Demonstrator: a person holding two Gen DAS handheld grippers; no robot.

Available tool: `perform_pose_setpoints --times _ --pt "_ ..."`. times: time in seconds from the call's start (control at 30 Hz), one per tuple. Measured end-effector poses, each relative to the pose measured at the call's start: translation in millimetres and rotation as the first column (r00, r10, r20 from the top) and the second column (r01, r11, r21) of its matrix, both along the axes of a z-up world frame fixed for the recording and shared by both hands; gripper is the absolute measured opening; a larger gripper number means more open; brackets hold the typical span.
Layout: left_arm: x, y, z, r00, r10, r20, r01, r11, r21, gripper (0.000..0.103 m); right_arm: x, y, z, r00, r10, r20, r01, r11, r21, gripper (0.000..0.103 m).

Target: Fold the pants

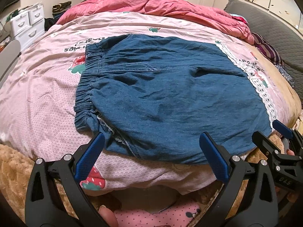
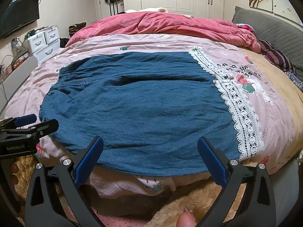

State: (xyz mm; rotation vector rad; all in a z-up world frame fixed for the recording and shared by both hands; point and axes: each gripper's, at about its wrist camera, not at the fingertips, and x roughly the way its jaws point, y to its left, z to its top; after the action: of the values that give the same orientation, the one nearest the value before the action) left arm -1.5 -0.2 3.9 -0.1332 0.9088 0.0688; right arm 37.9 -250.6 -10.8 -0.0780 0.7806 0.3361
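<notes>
**Q:** Now, in the left wrist view, why do the pants (image 1: pixel 170 94) lie as they do?

**A:** The blue denim pants are spread flat on the pink strawberry-print quilt (image 1: pixel 37 94), elastic waistband (image 1: pixel 85 87) to the left and lace-trimmed hem (image 1: pixel 263 94) to the right. They appear already doubled leg over leg, which would explain the broad, smooth upper face. Lying flat near the bed's front edge, they offer both tools an accessible near border.

**Q:** And the left gripper (image 1: pixel 151 157)?

**A:** Its blue-padded fingers stand wide apart and hold nothing. It hovers over the near edge close to the waistband corner, presumably so that corner can be pinched for the next fold. The right gripper (image 1: pixel 272 132) shows at the right margin near the hem corner; its fingers look spread there too.

**Q:** What does the right wrist view add?

**A:** The right gripper (image 2: pixel 150 157) is likewise released, fingers apart and empty, framing the near edge of the pants (image 2: pixel 142 104) toward the lace hem (image 2: pixel 242 117). The left gripper (image 2: pixel 34 123) enters from the left beside the waistband end. The two tools thus sit at opposite ends of the same border, a placement suited to lifting the garment evenly.

**Q:** How far along is the task?

**A:** Judged from the layout, a lengthwise fold is done and a crosswise fold, hem toward waistband, remains. The crumpled red duvet (image 2: pixel 170 24) lies well behind, clear of the work.
</notes>
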Motion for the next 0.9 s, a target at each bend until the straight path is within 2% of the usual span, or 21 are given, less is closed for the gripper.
perform_pose_setpoints --times 0.9 --pt "4.0 0.2 -1.3 1.000 0.007 -0.008 -0.007 1.000 0.001 0.094 3.4 1.9 -0.1 1.000 0.003 -0.009 -0.003 1.000 0.000 0.099"
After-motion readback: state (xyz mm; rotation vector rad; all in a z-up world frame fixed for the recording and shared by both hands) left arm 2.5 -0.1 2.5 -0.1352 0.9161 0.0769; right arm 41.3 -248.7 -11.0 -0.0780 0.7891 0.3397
